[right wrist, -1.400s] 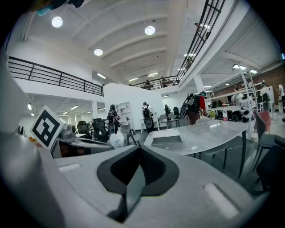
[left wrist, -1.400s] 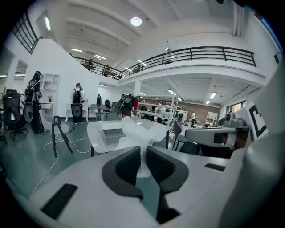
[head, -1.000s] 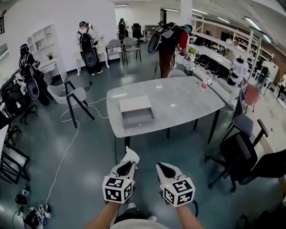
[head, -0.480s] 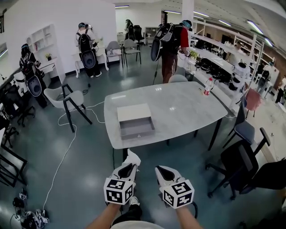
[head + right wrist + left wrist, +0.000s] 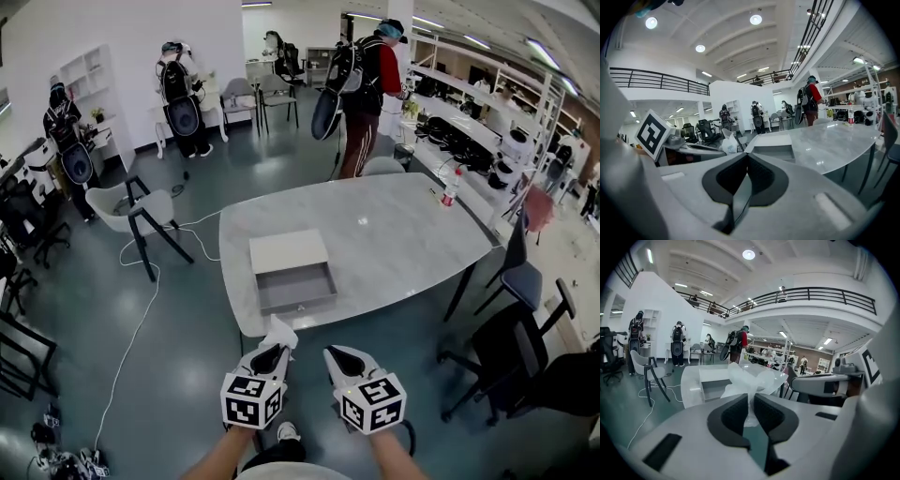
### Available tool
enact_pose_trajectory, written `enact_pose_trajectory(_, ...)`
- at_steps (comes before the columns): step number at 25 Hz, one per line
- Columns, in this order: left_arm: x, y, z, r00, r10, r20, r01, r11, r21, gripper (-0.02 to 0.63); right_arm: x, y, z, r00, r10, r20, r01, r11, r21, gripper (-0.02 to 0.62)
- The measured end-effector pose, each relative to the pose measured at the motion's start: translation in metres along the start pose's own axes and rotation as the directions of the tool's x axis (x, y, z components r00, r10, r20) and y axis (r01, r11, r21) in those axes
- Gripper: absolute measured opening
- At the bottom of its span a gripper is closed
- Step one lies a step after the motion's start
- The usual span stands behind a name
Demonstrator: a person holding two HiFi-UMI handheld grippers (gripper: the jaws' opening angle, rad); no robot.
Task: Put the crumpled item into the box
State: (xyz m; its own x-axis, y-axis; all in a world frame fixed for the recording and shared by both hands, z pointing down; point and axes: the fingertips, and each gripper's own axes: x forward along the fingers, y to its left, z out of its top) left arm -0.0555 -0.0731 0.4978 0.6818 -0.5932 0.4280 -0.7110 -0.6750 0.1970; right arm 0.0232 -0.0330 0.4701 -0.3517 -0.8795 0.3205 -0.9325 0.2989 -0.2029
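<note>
— White crumpled plastic [image 5: 751, 379] is pinched in the jaws of our left gripper [image 5: 272, 350], just short of the table [image 5: 403, 220].
— Our right gripper [image 5: 746, 165]?
— Closed on nothing. The grey box [image 5: 297, 301] lies open on the table ahead.

I'm in a large open-plan office or lab: swivel chairs [image 5: 511, 361], white shelves [image 5: 89, 75] far left, long gear-laden benches [image 5: 459, 117] far right, a railed mezzanine [image 5: 811, 292] overhead.
</note>
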Motion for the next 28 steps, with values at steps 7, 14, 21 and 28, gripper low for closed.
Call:
enact_pose_trajectory(7, 0.026, 0.036, 0.013, 1.0, -0.021, -0.014, 0.021, 1.0, -0.019, 0.038, 0.047, -0.006, 0.014, 1.0, -0.008, -0.03, 0.008, 1.0, -0.007, 0.005)
enact_pose_trajectory(14, 0.045, 0.071, 0.023, 0.998, -0.058, -0.029, 0.057, 0.998, -0.029, 0.038, 0.086, -0.005, 0.026, 0.998, -0.031, -0.059, 0.029, 0.999, -0.029, 0.005)
enact_pose_trajectory(21, 0.065, 0.091, 0.025, 0.994, -0.087, -0.065, 0.087, 0.996, -0.001, 0.038, 0.108, -0.011, 0.034, 0.997, -0.058, -0.055, 0.057, 0.998, -0.029, 0.005)
enact_pose_trajectory(28, 0.092, 0.1, 0.026, 0.987, -0.105, -0.119, 0.113, 0.992, 0.055, 0.038, 0.126, -0.025, 0.04, 0.997, -0.061, -0.047, 0.06, 0.998, -0.024, 0.005)
